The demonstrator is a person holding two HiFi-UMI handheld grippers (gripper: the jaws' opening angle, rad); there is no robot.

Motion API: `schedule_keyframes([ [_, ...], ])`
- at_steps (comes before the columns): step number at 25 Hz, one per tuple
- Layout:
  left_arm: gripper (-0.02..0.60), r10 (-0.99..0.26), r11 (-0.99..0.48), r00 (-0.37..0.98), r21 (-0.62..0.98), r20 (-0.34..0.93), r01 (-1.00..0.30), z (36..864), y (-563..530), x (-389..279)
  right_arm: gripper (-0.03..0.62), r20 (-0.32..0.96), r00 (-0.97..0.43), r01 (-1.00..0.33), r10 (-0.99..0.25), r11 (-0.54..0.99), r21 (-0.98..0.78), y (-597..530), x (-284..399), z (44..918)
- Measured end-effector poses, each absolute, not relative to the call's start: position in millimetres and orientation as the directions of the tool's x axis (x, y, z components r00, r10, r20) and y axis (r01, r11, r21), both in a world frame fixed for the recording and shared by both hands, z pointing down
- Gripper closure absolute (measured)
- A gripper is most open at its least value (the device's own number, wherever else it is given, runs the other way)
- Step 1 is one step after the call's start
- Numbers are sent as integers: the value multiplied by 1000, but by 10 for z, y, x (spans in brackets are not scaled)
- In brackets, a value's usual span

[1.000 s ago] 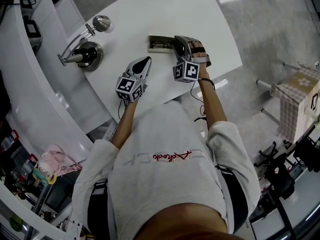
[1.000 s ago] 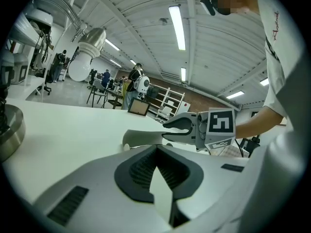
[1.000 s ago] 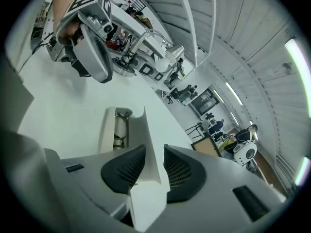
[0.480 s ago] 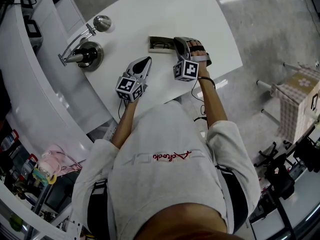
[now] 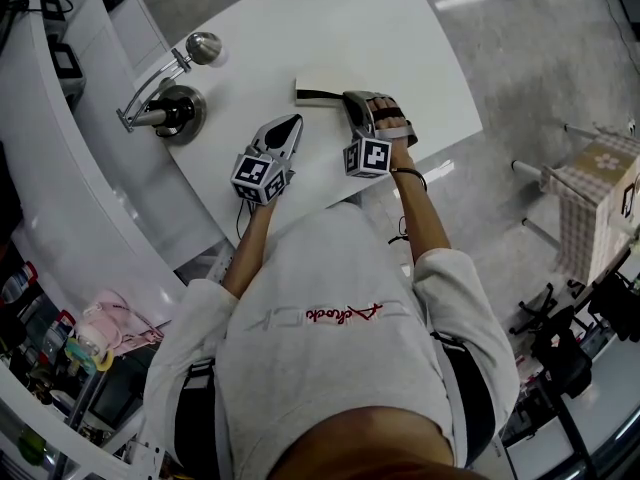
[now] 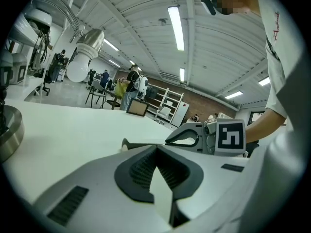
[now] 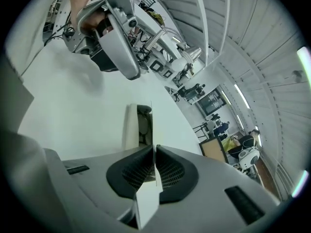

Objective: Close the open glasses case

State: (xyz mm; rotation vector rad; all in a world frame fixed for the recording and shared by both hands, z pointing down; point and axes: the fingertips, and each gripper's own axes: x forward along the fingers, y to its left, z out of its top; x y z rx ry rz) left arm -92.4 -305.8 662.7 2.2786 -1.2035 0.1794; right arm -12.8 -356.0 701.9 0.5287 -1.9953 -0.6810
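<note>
The glasses case (image 5: pixel 318 93) lies on the white table (image 5: pixel 250 38), its pale lid tipped low over a dark gap. My right gripper (image 5: pixel 350 101) reaches it from the near right. Its jaws have just been closing, and the thin lid edge (image 7: pixel 153 159) now stands pinched between the pads, with the case body (image 7: pixel 138 125) just beyond. My left gripper (image 5: pixel 292 122) rests on the table to the case's near left, apart from it, jaws shut and empty (image 6: pixel 156 149). From the left gripper view the case (image 6: pixel 141 143) looks like a low flat strip beside the right gripper (image 6: pixel 192 134).
A chrome stand with a ball-ended arm (image 5: pixel 172 96) sits on the table's left part; its base (image 6: pixel 8 135) shows in the left gripper view. A second white counter (image 5: pixel 60 168) curves along the left. The table's near edge (image 5: pixel 430 158) lies just below the right hand.
The right gripper closed on the case's lid and pushed it over; the case's open inside, visible before, is now mostly covered. The left gripper has not moved.
</note>
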Motion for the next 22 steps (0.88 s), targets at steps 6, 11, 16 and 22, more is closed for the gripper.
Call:
schedule_keyframes([
  [6, 555, -719, -455, 595, 404, 360, -794, 6619, -3041, -906, 546, 685, -474, -54, -553, 794, 605, -3316, -147, 7213],
  [11, 555, -720, -455, 593, 402, 359, -795, 6605, -3043, -924, 546, 719, -452, -44, -528, 818, 573, -3244, -98, 7404],
  [16, 555, -718, -459, 593, 392, 364, -797, 6601, -3032, -918, 546, 711, -465, -56, -527, 819, 570, -3263, -121, 7379],
  [22, 555, -720, -471, 598, 385, 353, -794, 6543, -3012, -886, 553, 701, -459, -76, -545, 811, 581, -3249, -106, 7294],
])
